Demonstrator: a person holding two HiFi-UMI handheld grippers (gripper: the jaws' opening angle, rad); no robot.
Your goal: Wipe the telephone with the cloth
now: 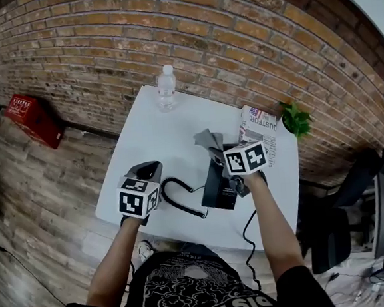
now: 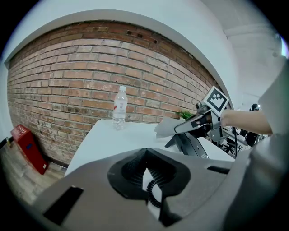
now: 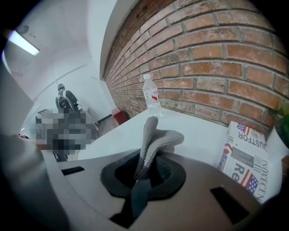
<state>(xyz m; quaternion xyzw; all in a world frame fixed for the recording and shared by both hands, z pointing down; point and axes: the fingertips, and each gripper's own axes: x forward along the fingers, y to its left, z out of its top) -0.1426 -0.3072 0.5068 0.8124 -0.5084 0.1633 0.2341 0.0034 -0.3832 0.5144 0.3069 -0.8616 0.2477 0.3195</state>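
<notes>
The black telephone base [image 1: 216, 184] [image 2: 192, 145] stands tilted at the right of the white table [image 1: 150, 133]. Its coiled cord [image 1: 181, 200] [image 2: 153, 191] loops left and ends at my left gripper [image 1: 148, 168] [image 2: 145, 169]. Those jaws are closed, with the cord hanging in the gap under them; they seem to hold the handset, which is almost wholly hidden. My right gripper [image 1: 217, 155] [image 3: 143, 173] hovers over the base's far end, shut on a folded grey cloth [image 1: 208, 140] [image 3: 156, 140] [image 2: 166, 126] that sticks out ahead of its jaws.
A clear water bottle [image 1: 166, 88] [image 2: 119, 108] [image 3: 151, 97] stands at the table's far edge by the brick wall. A printed paper pack [image 1: 260, 127] [image 3: 246, 153] and a small plant [image 1: 296, 118] sit far right. A red box [image 1: 34, 116] lies on the floor at left, an office chair [image 1: 344, 210] at right.
</notes>
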